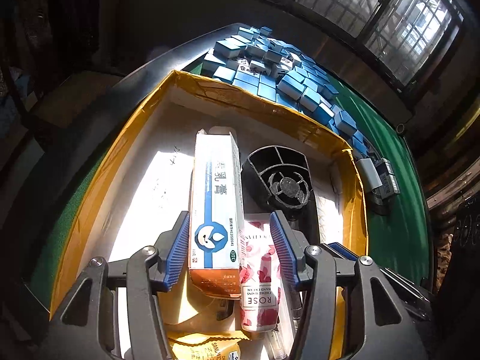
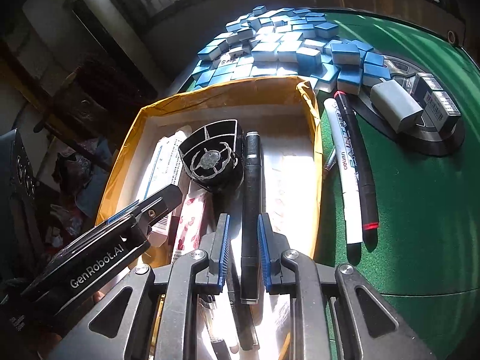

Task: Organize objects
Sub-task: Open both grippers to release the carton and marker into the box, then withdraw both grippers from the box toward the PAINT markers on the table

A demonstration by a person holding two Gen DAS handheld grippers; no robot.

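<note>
A yellow-rimmed cardboard box sits on the green table. My left gripper is open over the box, its blue pads either side of a white-and-blue medicine carton and a pink rose hand cream tube. A black fan-shaped part lies in the box. My right gripper is open with a black pen between its pads, not clamped. The left gripper shows at the left in the right wrist view.
A pile of blue-and-white mahjong tiles lies behind the box. A white marker and a black marker lie right of the box. A grey charger and small boxes rest on a black disc.
</note>
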